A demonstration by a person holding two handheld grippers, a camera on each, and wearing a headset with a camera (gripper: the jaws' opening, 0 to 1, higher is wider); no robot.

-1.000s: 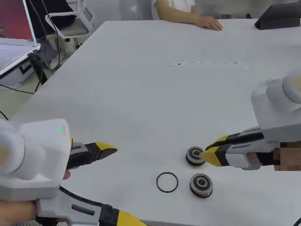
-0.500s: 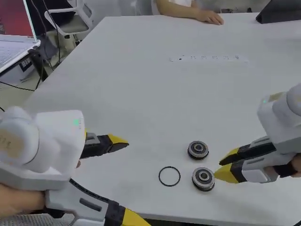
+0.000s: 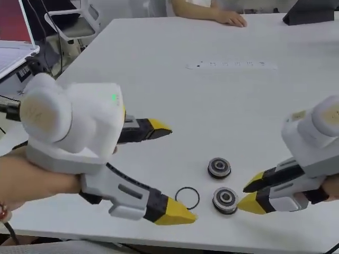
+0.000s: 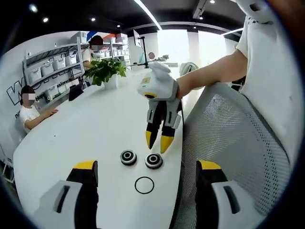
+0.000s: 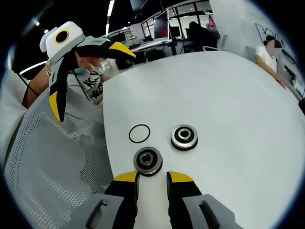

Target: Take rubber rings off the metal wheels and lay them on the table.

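Right gripper view, bottom edge: yellow fingertips (image 5: pixel 126 177) of the right gripper (image 5: pixel 153 177) parted by a narrow gap, closed on nothing, pointed at the nearer wheel (image 5: pixel 148 160) just ahead, close to it but apart. Beyond that, a second wheel (image 5: pixel 184 137), near the first and not touching. Off to one side of both, one loose black rubber ring (image 5: pixel 139 133) lying flat on the white table (image 5: pixel 214 95) — clear of either wheel. Both wheels flat on their sides, metal hub in the middle, dark round the edge; ring on or off them, impossible to tell. Left gripper view: the left gripper (image 4: pixel 147 165) spread wide, fingers (image 4: pixel 85 168) far apart and holding nothing, with ring and wheels ahead in the gap between them. Head view: same layout near the table's front edge, the right gripper low at the right with tips just beside the nearer wheel, the left gripper held up off the table at the left in a hand (image 3: pixel 32 182). Farther out — a power strip (image 3: pixel 230 65) across the middle of the table, a person's hand (image 3: pixel 231 19) resting at the far end, an office chair (image 3: pixel 71 24) by the far left corner.
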